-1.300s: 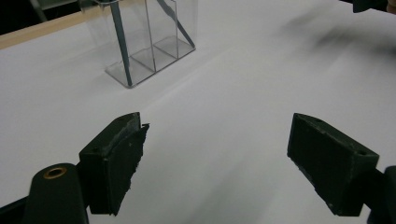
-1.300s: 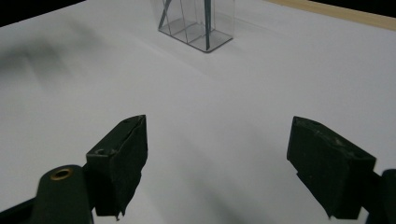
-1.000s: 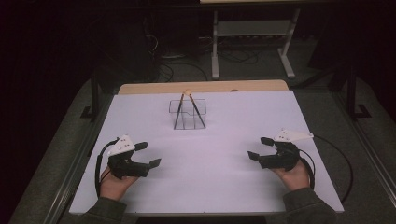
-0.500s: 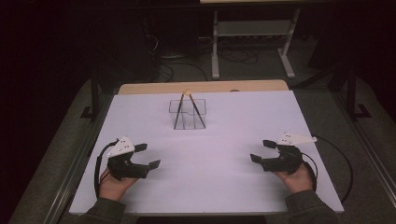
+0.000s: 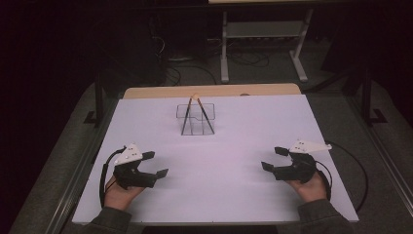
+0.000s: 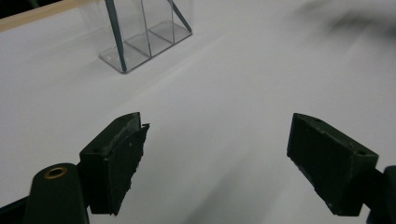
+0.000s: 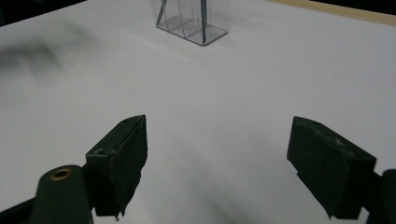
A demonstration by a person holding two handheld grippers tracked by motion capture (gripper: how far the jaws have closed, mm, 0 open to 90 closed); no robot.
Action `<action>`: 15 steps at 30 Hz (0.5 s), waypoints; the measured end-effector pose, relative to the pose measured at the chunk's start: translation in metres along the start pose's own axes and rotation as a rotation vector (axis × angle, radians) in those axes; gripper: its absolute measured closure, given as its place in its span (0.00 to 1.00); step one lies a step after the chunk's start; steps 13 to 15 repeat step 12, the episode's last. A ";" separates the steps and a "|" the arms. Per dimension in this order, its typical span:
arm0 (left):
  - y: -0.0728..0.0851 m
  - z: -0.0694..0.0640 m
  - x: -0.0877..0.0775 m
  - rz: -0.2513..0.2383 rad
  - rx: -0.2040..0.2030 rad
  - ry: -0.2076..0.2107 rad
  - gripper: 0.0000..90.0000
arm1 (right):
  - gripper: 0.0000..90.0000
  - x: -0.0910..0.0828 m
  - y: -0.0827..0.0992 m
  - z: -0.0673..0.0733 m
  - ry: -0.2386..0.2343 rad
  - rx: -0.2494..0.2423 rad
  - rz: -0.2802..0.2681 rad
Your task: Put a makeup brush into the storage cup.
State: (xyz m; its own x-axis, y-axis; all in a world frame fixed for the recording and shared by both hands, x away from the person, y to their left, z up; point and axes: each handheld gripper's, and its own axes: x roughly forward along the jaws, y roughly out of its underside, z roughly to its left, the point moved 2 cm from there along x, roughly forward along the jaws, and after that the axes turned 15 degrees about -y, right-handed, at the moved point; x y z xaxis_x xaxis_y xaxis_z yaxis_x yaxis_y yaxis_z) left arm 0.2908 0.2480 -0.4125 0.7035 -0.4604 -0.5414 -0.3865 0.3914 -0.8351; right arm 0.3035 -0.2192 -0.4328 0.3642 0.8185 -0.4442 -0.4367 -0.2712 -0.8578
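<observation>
Standing near the middle of the counter's far edge, the clear divided holder (image 5: 196, 119) with two crossed sticks (image 5: 204, 114) lies ahead and between the left gripper (image 5: 155, 163) and right gripper (image 5: 273, 158), both open, empty, about equally distant

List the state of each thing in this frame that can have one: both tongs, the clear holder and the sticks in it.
Left tongs: open, empty, low over the white table.
Right tongs: open, empty, low over the table.
Clear plastic compartmented holder: upright, untouched, at the table's far middle.
Two thin dark sticks: standing in the holder, leaning together at the top.
</observation>
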 end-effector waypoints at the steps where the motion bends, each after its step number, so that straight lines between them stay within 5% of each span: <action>1: 0.000 0.000 0.000 0.000 0.000 0.000 0.20 | 0.21 0.000 0.000 0.000 0.000 -0.001 0.000; 15: 0.001 0.001 0.000 -0.001 0.003 0.001 0.20 | 0.21 0.002 0.002 0.001 -0.013 -0.005 0.002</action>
